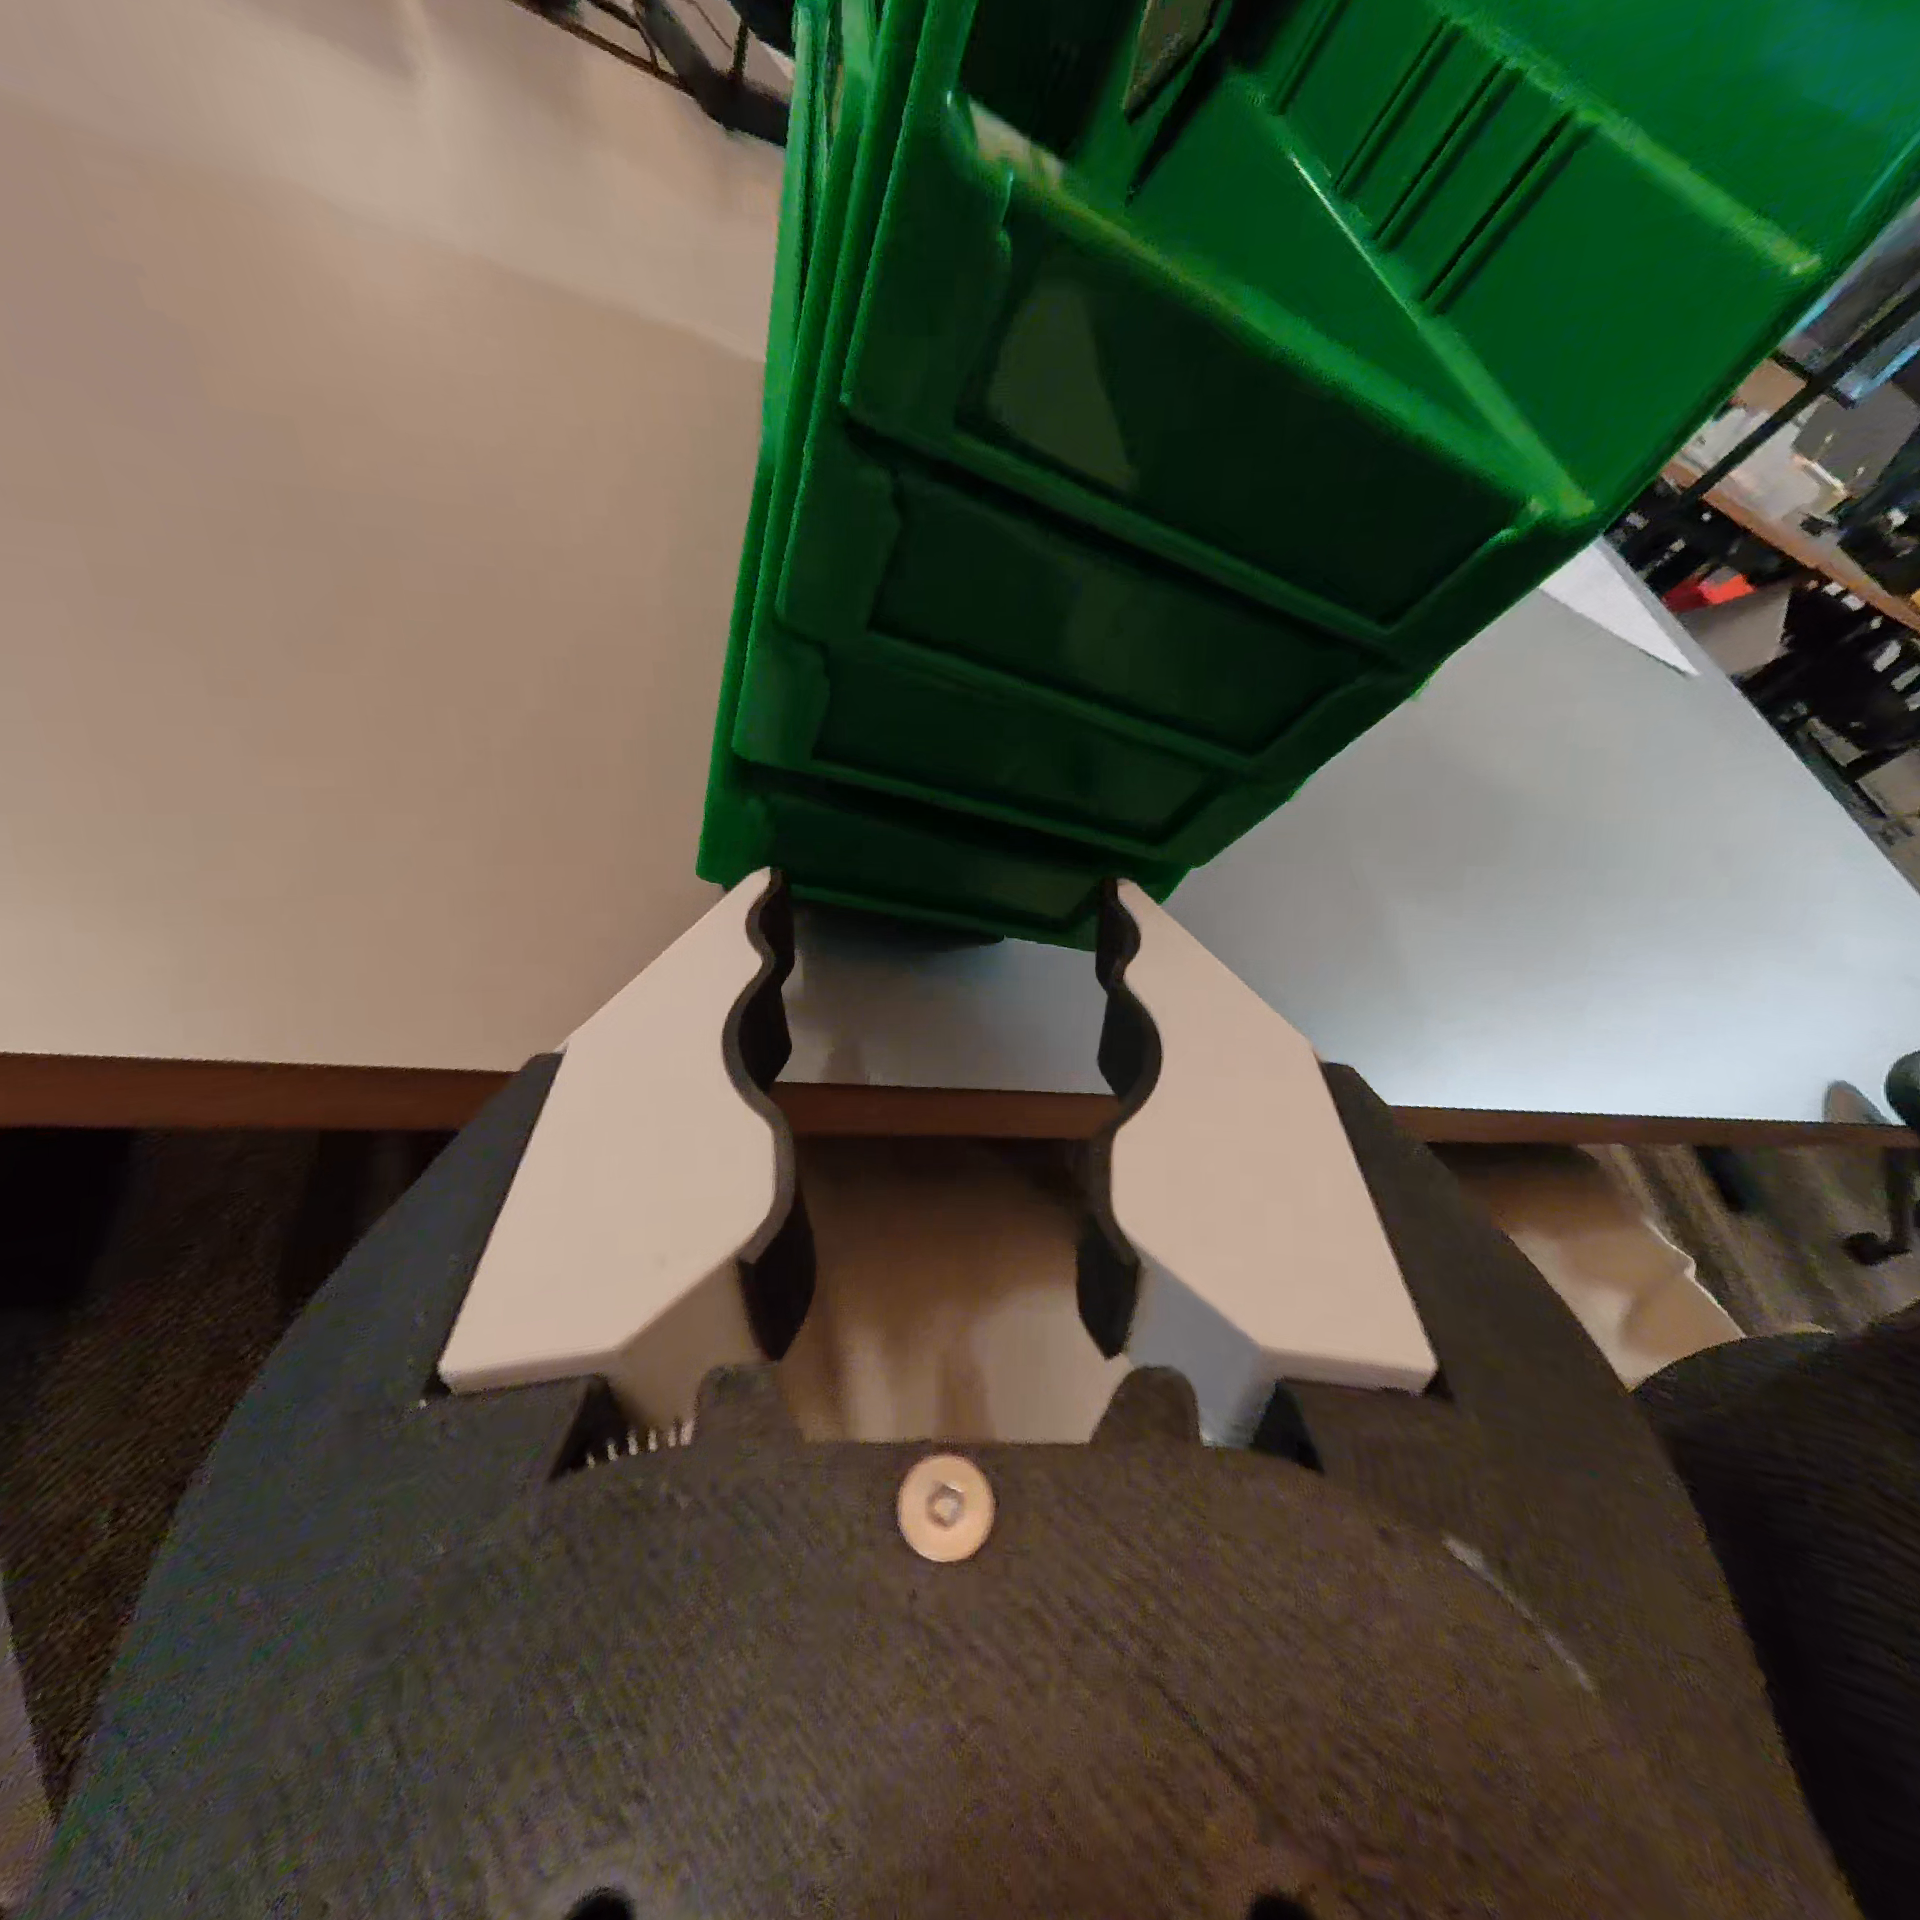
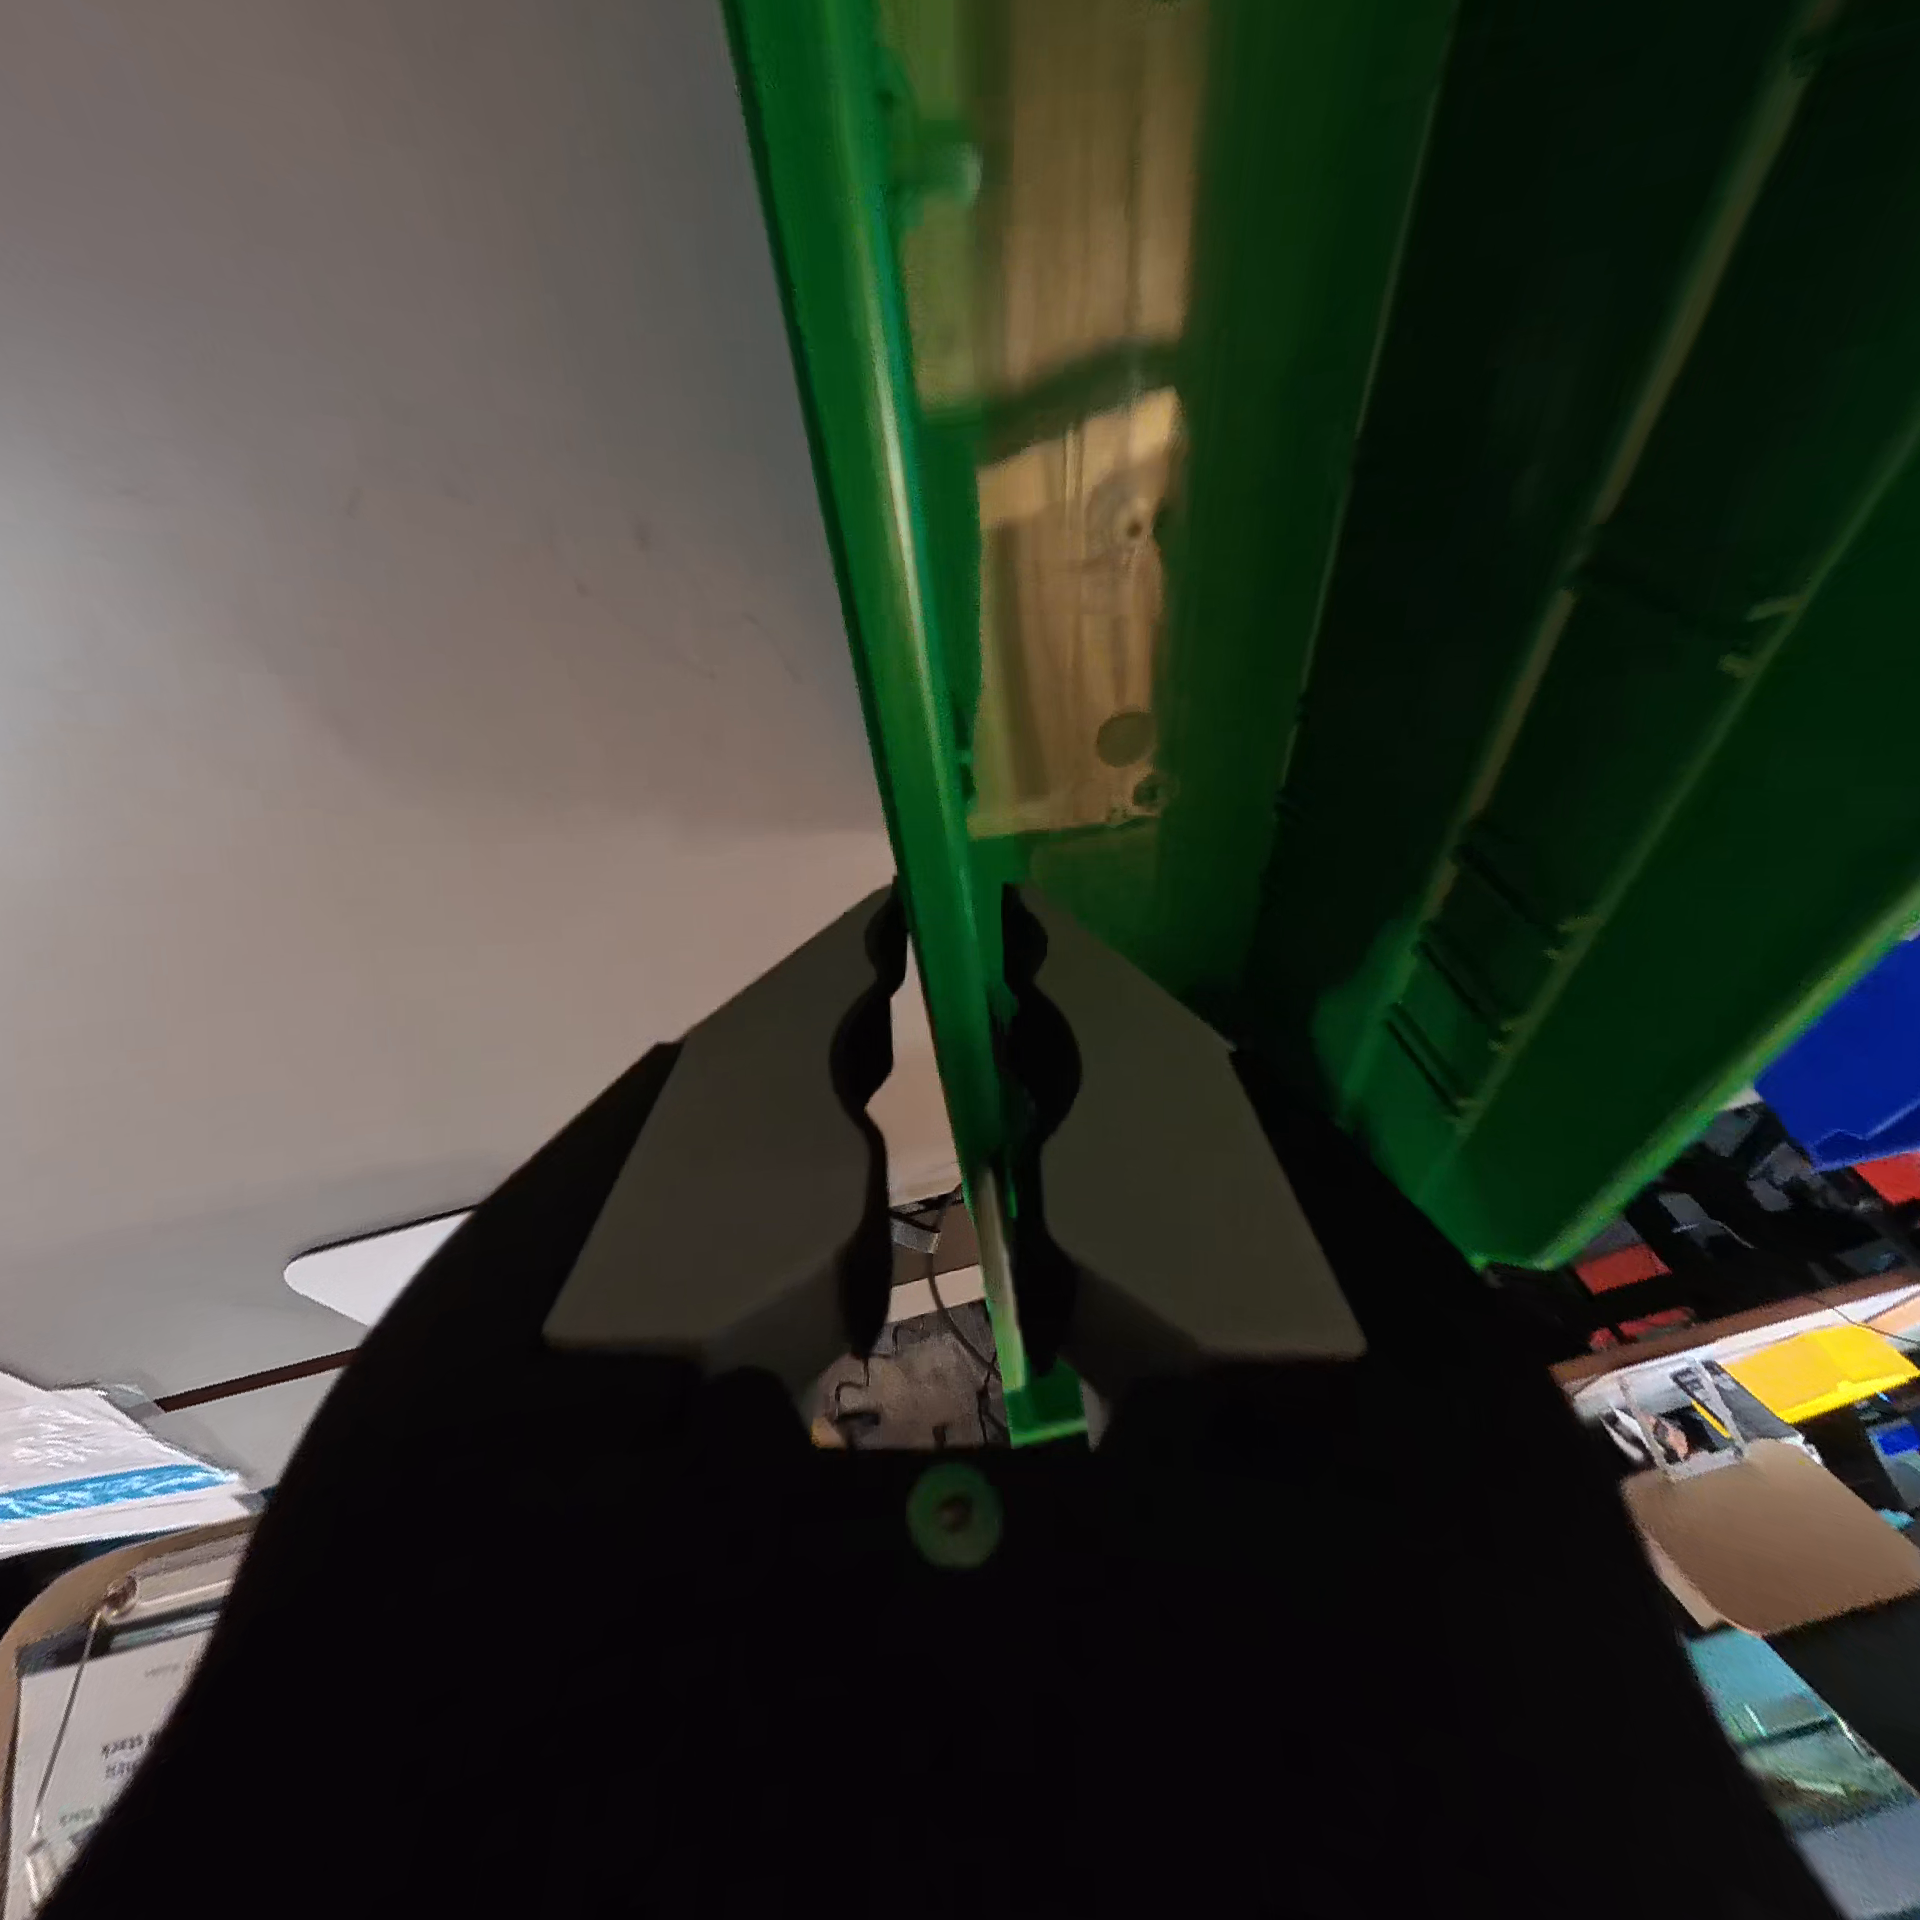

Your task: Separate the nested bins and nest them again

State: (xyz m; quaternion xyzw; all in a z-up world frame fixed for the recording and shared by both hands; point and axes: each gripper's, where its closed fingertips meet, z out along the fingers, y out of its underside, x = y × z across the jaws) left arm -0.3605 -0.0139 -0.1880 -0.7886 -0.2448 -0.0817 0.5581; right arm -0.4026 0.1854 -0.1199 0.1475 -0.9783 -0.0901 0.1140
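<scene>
A stack of several nested green bins [image 1: 1143, 520] hangs tilted above the white table [image 1: 312, 623], with its front lips facing my left wrist view. My left gripper [image 1: 940, 899] is open, and its fingertips [image 1: 769, 904] sit at the front edge of the lowest bin; I cannot tell if they touch it. In the right wrist view my right gripper [image 2: 956, 914] is shut on a thin side wall [image 2: 925, 623] of the green bins [image 2: 1558, 727], which runs up between the jaws. The bins fill the right half of that view.
The table's brown front edge [image 1: 208, 1091] lies close below the left gripper, with carpet beneath. Behind the right gripper are papers [image 2: 94, 1444], a blue bin [image 2: 1860, 1070], a yellow bin [image 2: 1808, 1371] and a cardboard box [image 2: 1766, 1538]. A black chair [image 1: 1818, 1507] stands right.
</scene>
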